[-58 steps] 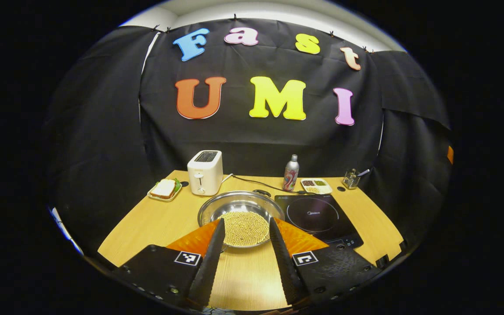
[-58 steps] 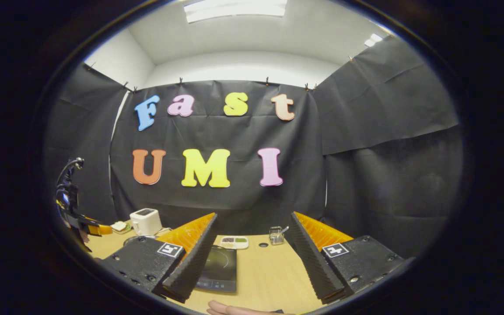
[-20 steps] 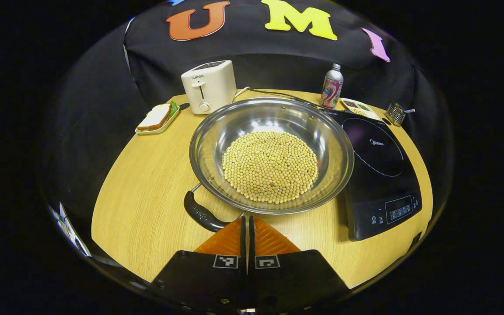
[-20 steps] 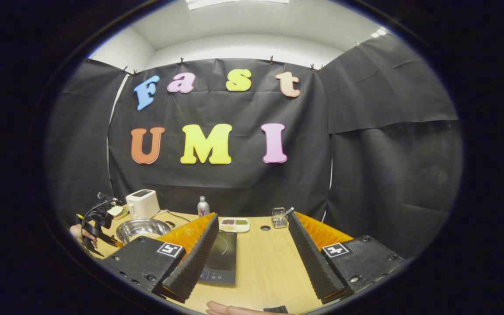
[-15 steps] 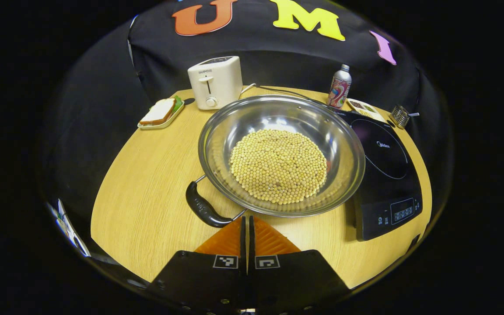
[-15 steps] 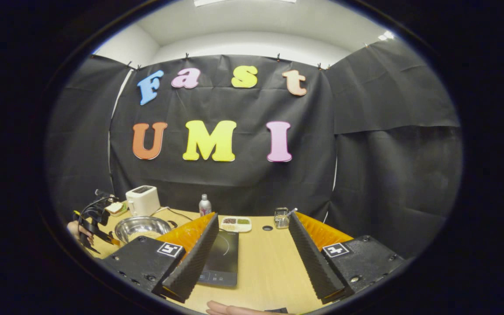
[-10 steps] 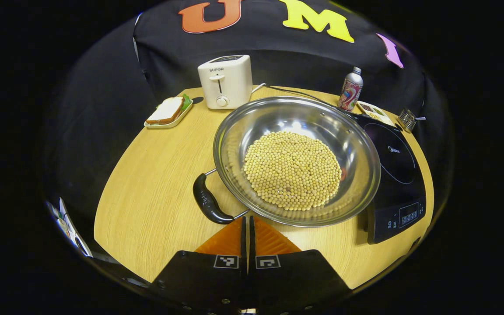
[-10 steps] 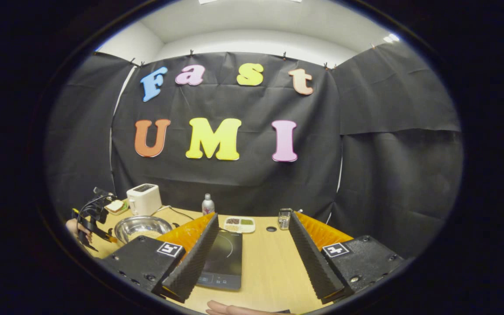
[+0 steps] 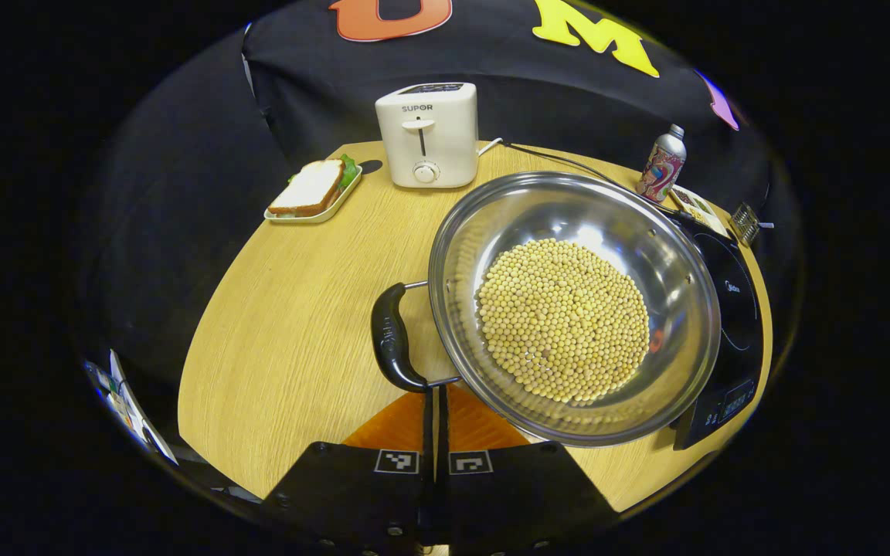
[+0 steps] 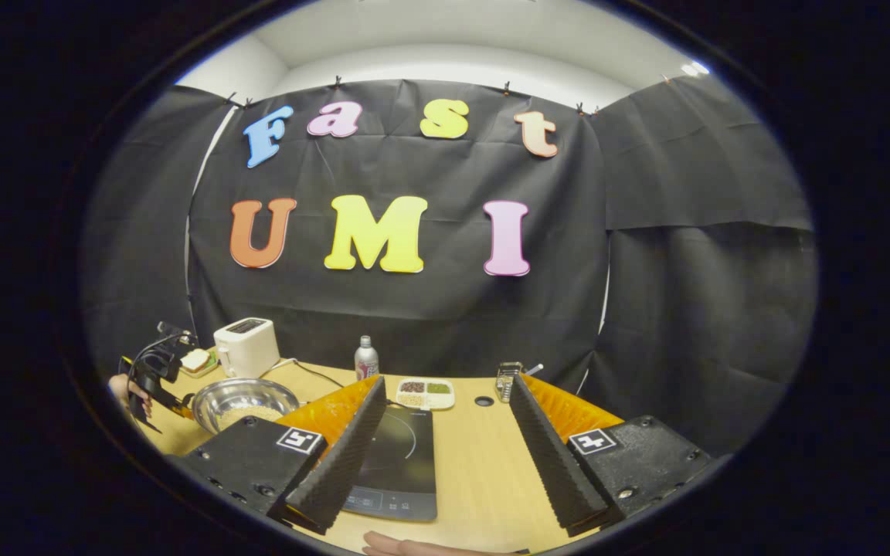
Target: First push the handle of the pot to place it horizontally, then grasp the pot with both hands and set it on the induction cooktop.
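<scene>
A black-draped booth surrounds a light wooden table [image 9: 290,324], with a white ceiling at the top of the right gripper view.

In the left gripper view, a steel pot [image 9: 669,255] sits right of centre, its bottom covered with pale yellow beans [image 9: 565,320]. Its black handle [image 9: 392,340] juts toward the left of the frame, just above the left gripper [image 9: 436,401]. That gripper's two fingers lie pressed together with nothing between them, and their tips meet the lower end of the handle where its wire bracket joins. The pot's right rim overlaps the black induction cooktop [image 9: 735,332] at the right edge of the frame; whether it rests on it I cannot tell. At the upper centre stands a white toaster [image 9: 427,135], with a sandwich on a small tray [image 9: 312,189] to its left. A printed metal bottle [image 9: 662,164] stands at the upper right.

In the right gripper view, the right gripper [image 10: 445,440] hangs over the table with its fingers spread wide apart, holding nothing. The cooktop [image 10: 399,463] lies between them, near the bottom centre. The pot [image 10: 242,400] sits at lower left, with the left gripper [image 10: 153,378] and the hand [image 10: 122,390] holding it just beside it. A divided dish [image 10: 425,393] sits past the cooktop.
</scene>
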A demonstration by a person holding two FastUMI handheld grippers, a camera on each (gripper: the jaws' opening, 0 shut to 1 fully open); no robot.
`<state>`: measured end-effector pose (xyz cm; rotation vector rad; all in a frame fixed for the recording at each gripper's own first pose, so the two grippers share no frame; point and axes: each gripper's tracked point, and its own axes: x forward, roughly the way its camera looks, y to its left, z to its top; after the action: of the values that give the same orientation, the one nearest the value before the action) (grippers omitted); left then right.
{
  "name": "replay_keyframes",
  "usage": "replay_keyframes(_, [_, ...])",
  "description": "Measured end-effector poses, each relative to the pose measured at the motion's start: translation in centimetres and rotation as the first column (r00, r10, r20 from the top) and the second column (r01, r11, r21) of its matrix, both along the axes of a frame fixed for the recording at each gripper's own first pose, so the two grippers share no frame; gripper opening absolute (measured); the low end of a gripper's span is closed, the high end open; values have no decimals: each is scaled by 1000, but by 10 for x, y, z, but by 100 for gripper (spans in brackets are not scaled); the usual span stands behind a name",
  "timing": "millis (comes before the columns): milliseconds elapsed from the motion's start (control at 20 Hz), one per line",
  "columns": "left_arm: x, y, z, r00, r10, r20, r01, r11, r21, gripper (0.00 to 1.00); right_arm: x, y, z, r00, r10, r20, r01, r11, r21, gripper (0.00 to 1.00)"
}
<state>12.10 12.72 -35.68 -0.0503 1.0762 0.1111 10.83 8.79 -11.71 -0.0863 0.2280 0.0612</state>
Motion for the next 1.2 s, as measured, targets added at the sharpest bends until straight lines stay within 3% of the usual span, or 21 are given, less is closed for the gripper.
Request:
replay_keyframes(250, [19, 9, -3, 1000, 20, 3, -20, 1000, -22, 0, 18, 12, -15, 1000, -2, -18, 2, 1000, -12, 100])
replay_keyframes(300, [24, 11, -3, 1000, 24, 5, -24, 999, -27, 11, 22, 15, -17, 1000, 0, -21, 0, 1000, -13, 100])
replay_keyframes(350, [29, 12, -2, 1000, 31, 3, -31, 999, -32, 0, 26, 18, -20, 1000, 2, -24, -2, 1000, -14, 100])
replay_keyframes(450, [40, 16, -4, 999, 45, 10, -44, 998, -37, 0, 32, 23, -25, 1000, 10, -30, -10, 1000, -17, 100])
replay_keyframes(500, [44, 18, -3, 998, 53, 12, -53, 998, -38, 11, 36, 24, -29, 999, 16, -33, -17, 1000, -19, 100])
replay_keyframes(550, [47, 19, -3, 998, 59, 10, -58, 998, -34, 11, 41, 25, -34, 999, 17, -39, -18, 1000, -22, 100])
replay_keyframes(600, [52, 21, -4, 998, 60, 8, -59, 998, -24, 0, 44, 24, -38, 999, 10, -49, -11, 1000, -24, 100])
replay_keyframes(750, [62, 22, -4, 999, 52, 9, -52, 999, 13, 0, 53, 19, -53, 996, -8, -90, 7, 1000, -12, 100])
replay_keyframes(800, [64, 23, -4, 999, 52, 11, -52, 998, 19, 11, 55, 18, -56, 995, -14, -99, 13, 1000, -10, 100])
replay_keyframes(850, [67, 24, -4, 999, 51, 12, -51, 998, 21, 11, 58, 17, -60, 994, -19, -106, 18, 1000, -11, 100])
replay_keyframes(900, [69, 26, -3, 999, 51, 14, -52, 998, 22, 0, 60, 17, -62, 993, -23, -113, 22, 1000, -9, 100])
replay_keyframes(1200, [70, 29, -6, 998, 59, 20, -59, 998, 8, 0, 67, 29, -79, 988, -25, -150, 22, 1000, -18, 100])
